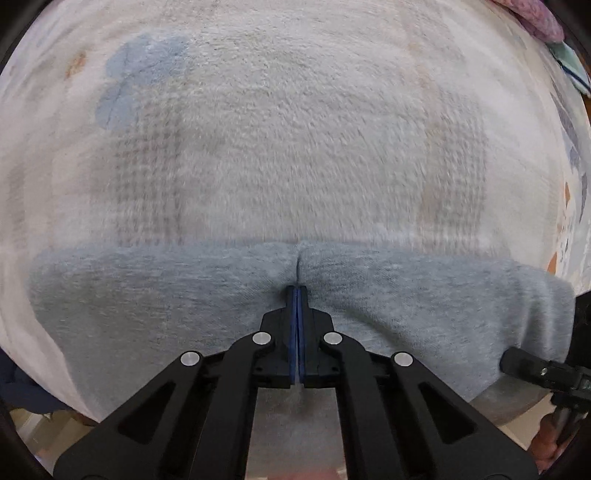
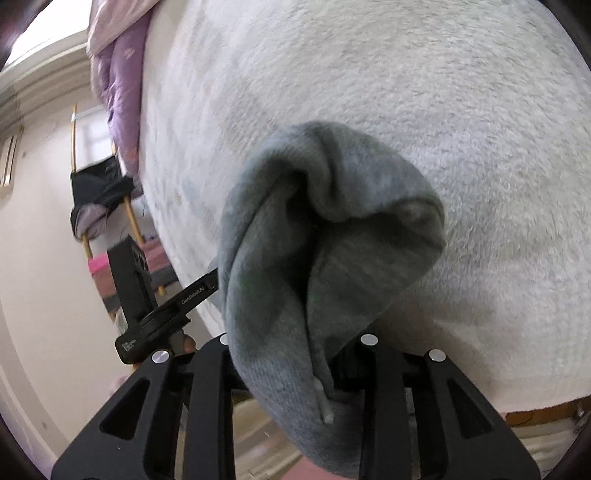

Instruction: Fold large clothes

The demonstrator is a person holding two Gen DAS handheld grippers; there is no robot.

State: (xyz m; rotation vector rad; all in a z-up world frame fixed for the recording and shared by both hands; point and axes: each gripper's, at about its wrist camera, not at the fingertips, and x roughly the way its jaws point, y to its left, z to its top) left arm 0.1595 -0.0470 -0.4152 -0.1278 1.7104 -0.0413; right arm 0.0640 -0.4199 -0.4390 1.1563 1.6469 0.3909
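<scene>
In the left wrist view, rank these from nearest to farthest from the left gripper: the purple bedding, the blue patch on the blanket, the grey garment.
1. Grey garment: pinched at the left gripper tips, bottom of view.
2. Blue patch: on the white blanket, upper left.
3. Purple bedding: far top-right corner, beyond the blanket.

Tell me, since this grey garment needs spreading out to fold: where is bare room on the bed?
Free: the broad fleece blanket beyond the grey garment, from the blue flower print rightward. Crowded: the purple bedding along the far edge, and the near edge, where both grippers work.
</scene>
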